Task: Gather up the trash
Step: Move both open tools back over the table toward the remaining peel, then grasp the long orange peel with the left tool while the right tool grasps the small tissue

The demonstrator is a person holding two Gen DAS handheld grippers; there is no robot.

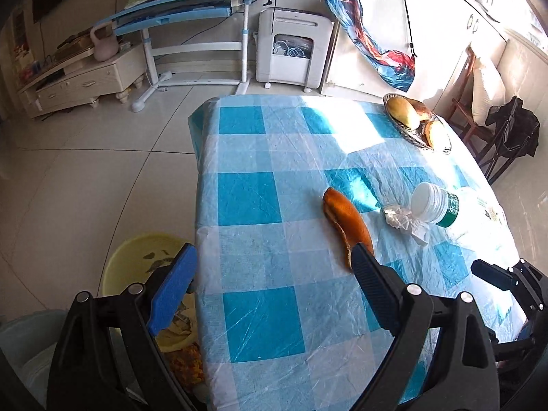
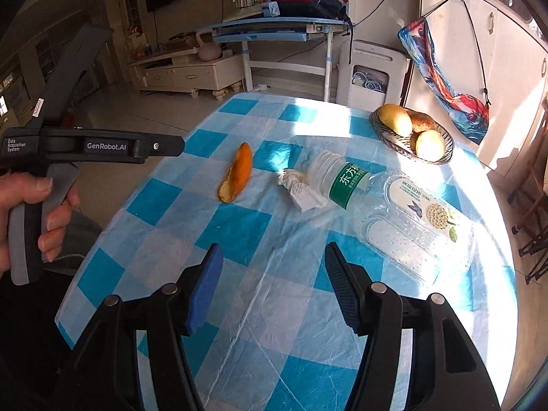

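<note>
Left wrist: plastic tray [image 1: 486, 205] sun-glared.

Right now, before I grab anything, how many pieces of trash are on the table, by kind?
Orange peel: 1
Crumpled tissue: 1
Plastic bottle, lying on its side: 1
Clear plastic clamshell tray: 1
Total: 4 pieces of trash

The fruit in the basket is not counted.

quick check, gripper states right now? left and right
Left gripper: open, holding nothing, at the table edge near the orange peel.
Right gripper: open, empty, over the checked tablecloth.
</note>
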